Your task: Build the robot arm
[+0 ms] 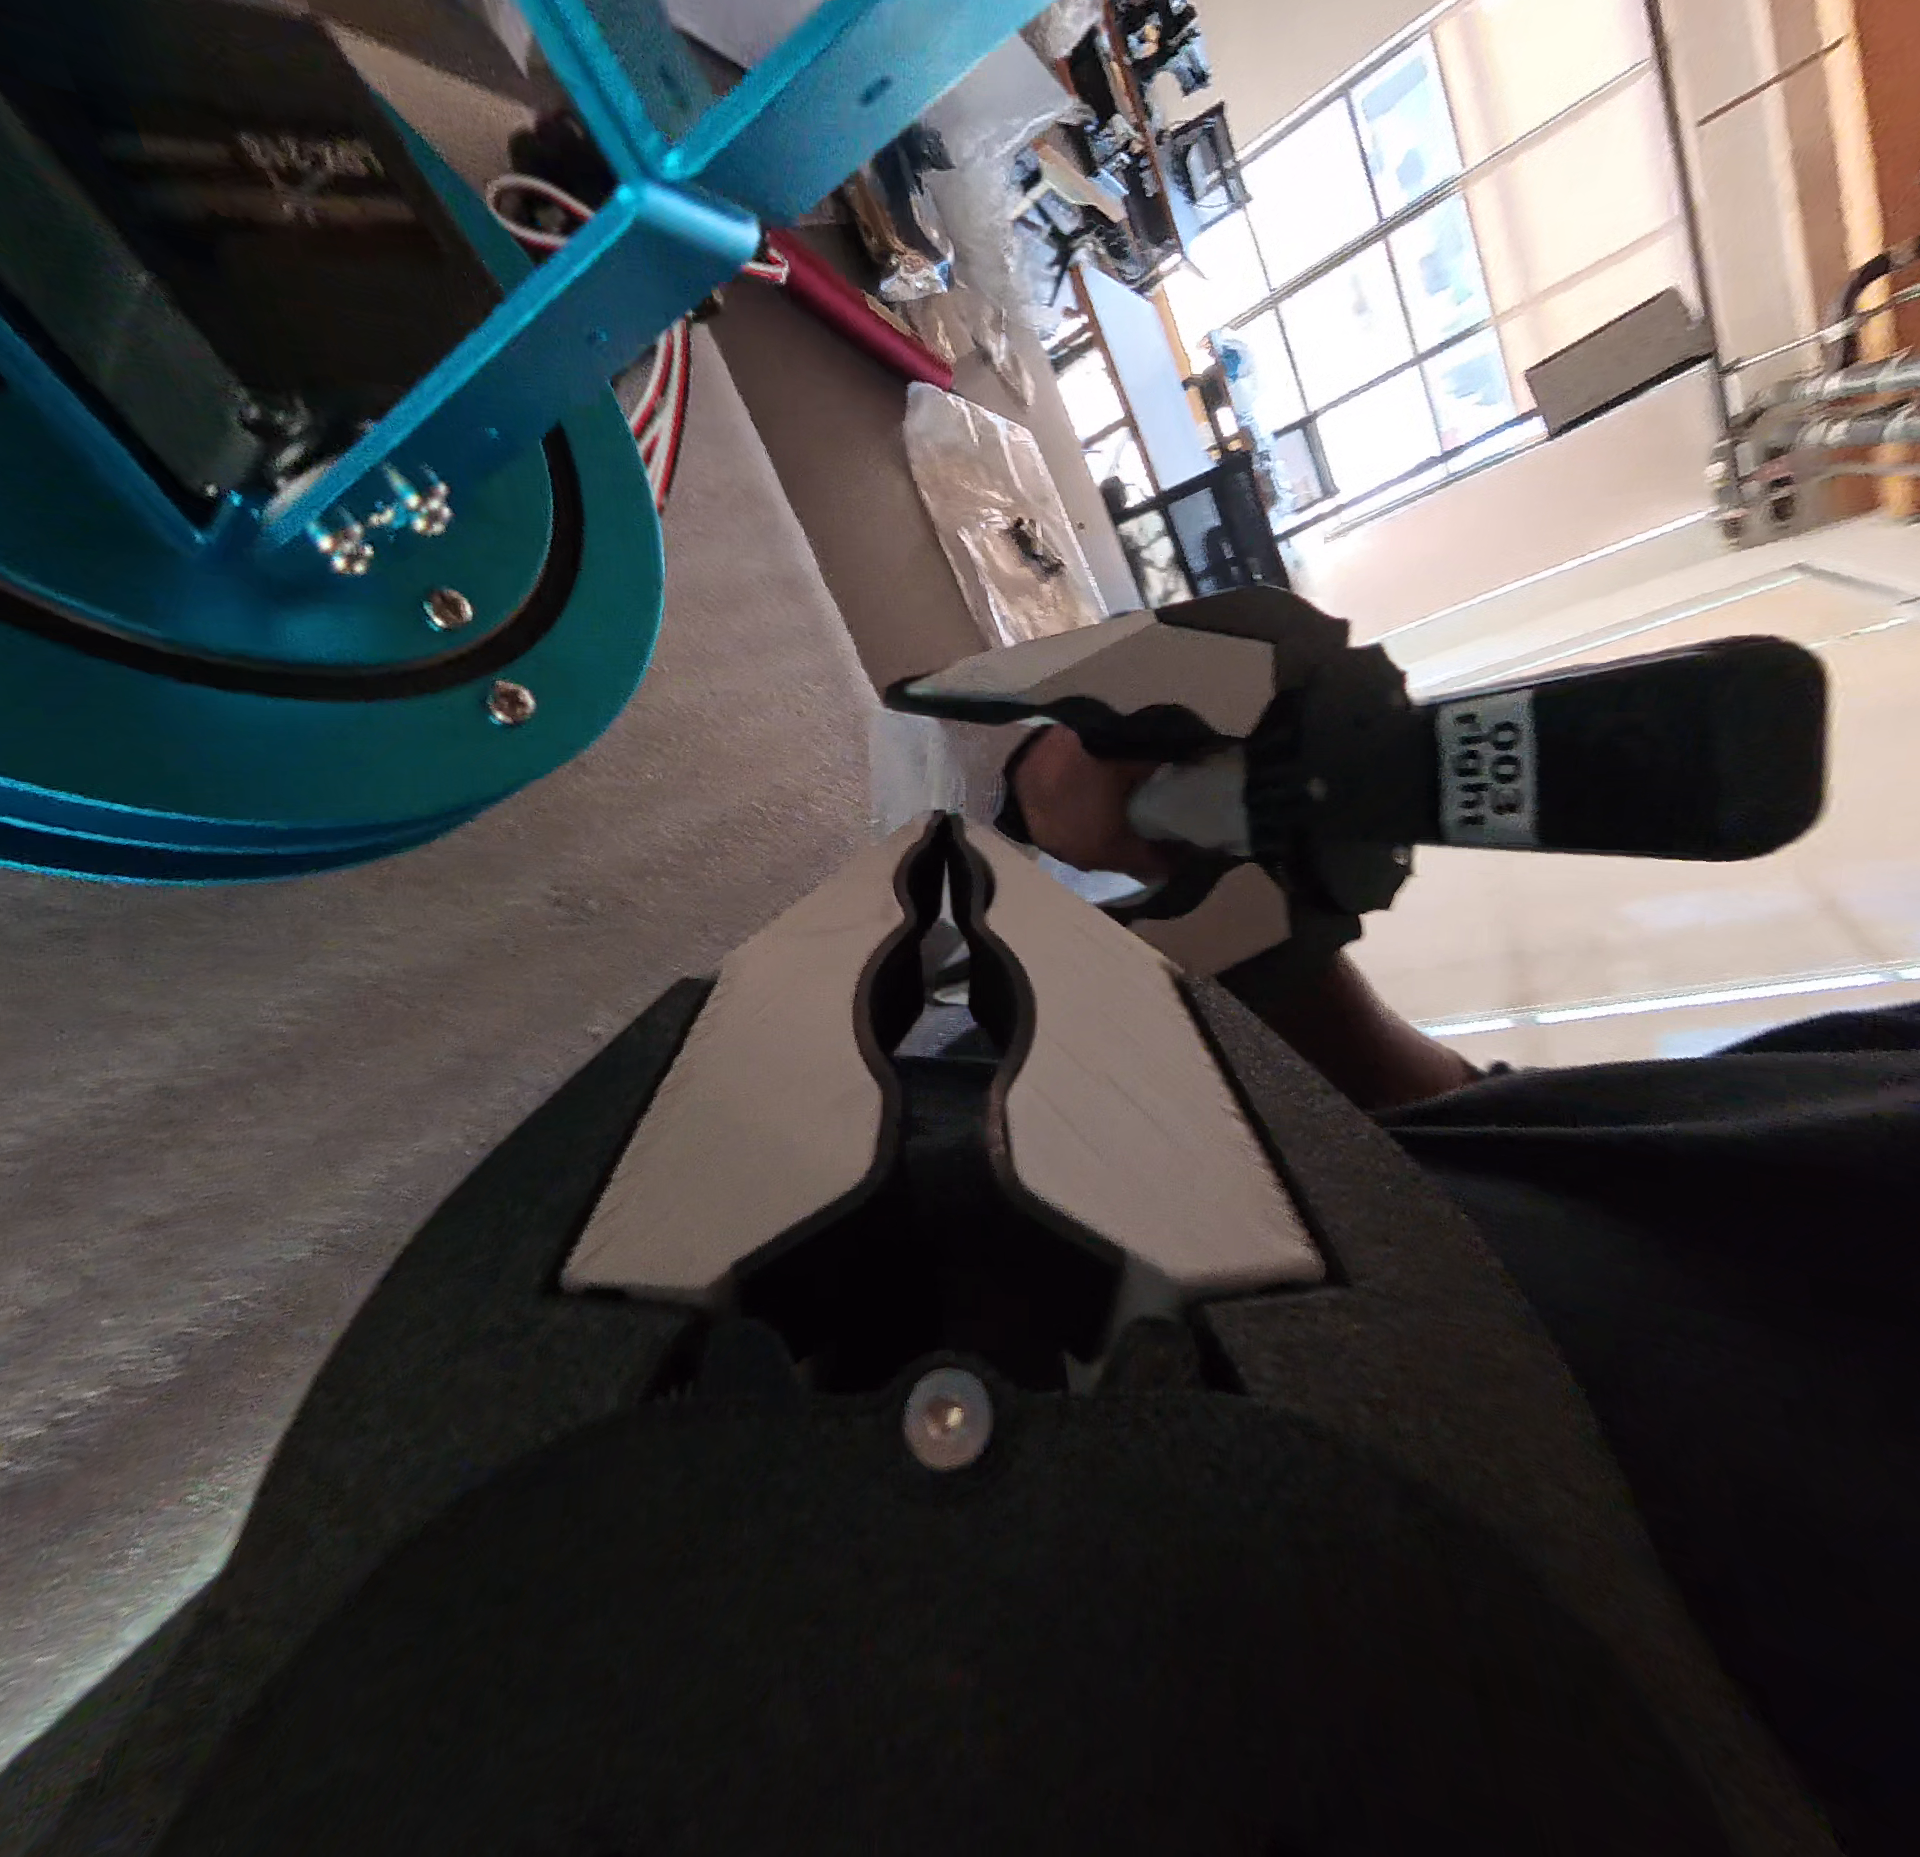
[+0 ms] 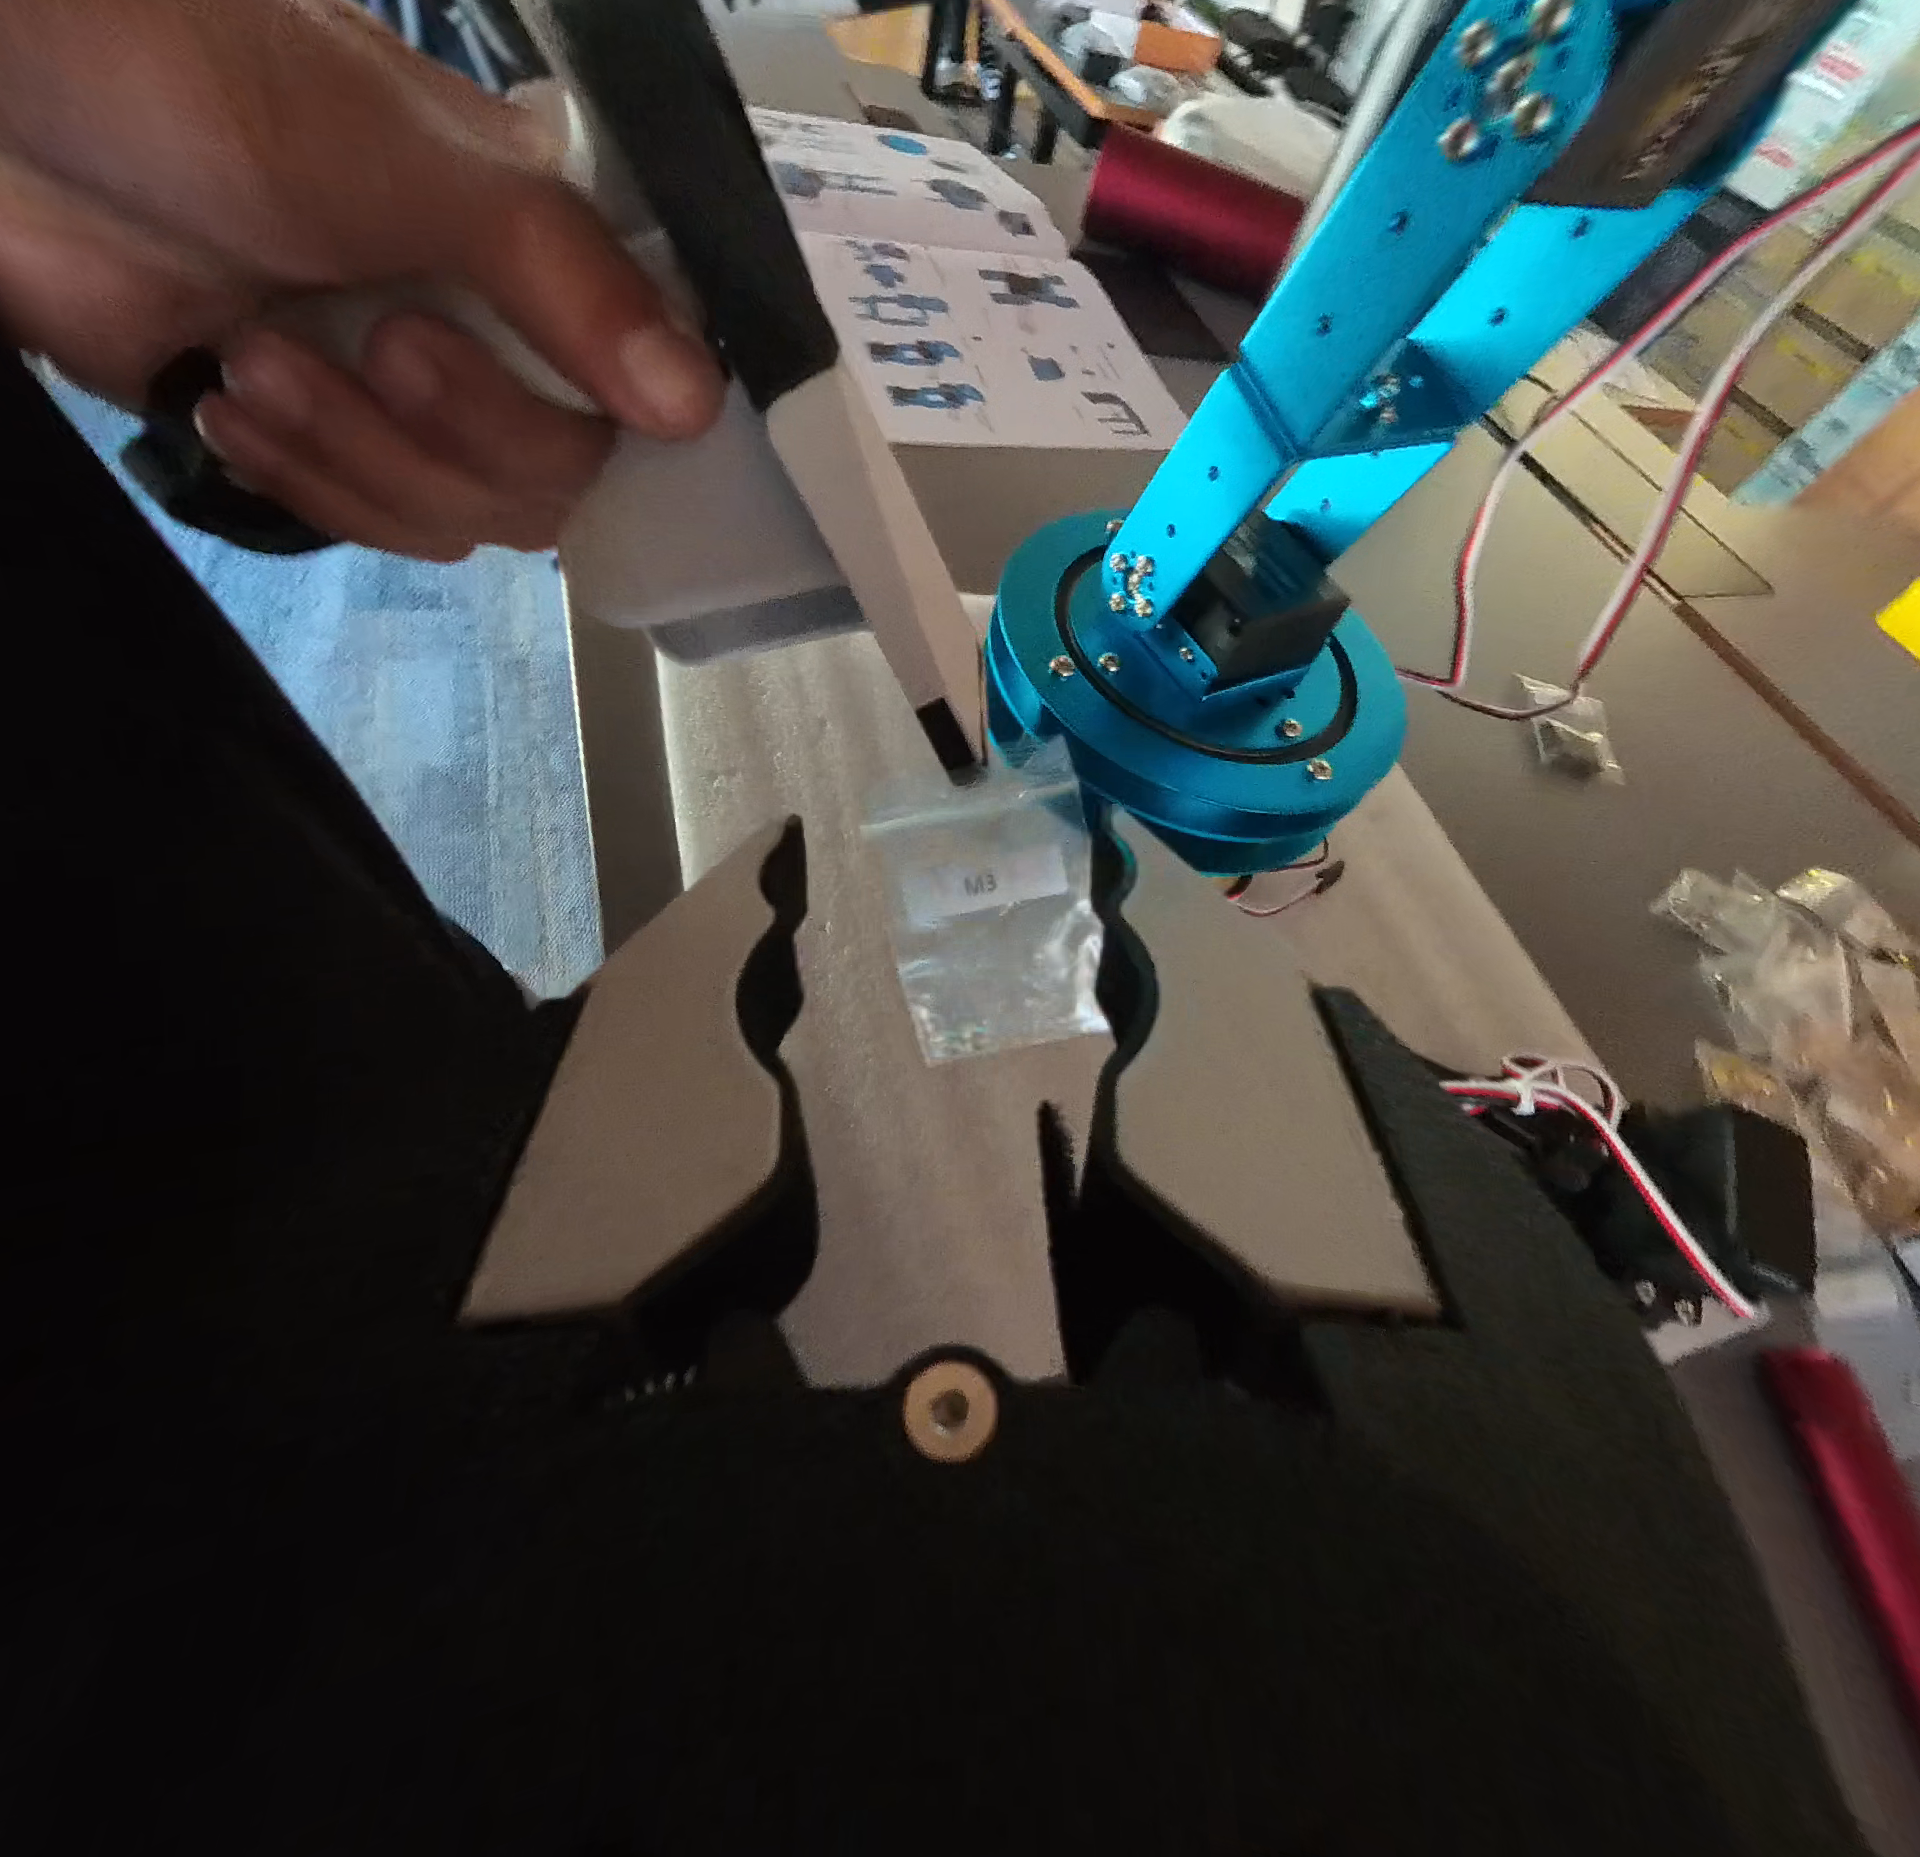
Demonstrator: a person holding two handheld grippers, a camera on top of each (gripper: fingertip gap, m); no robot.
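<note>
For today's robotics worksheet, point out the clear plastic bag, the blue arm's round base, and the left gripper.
clear plastic bag (image 2: 987, 934): right wrist view, on its white label.
blue arm's round base (image 2: 1247, 758): right wrist view, on the disc's front rim.
left gripper (image 1: 948, 841): left wrist view, between its closed fingertips.

The blue arm kit (image 2: 1195, 664) is anodised metal with a satin sheen, its round base fixed by bright steel screws and ringed by a black rubber-like band; a matt black plastic servo sits in its bracket. Just beside this base lies a clear, crinkled glossy plastic bag (image 2: 987, 934) with a white paper label, on a dull, smooth grey table (image 2: 1455, 924). Over the bag, the right gripper (image 2: 951, 934) has grainy matt black plastic and flat pale fingers. The left gripper (image 1: 948, 851) looks alike. Behind the base stands a printed matt cardboard box (image 2: 987, 353); to its right, more shiny plastic packets (image 2: 1808, 986).
</note>
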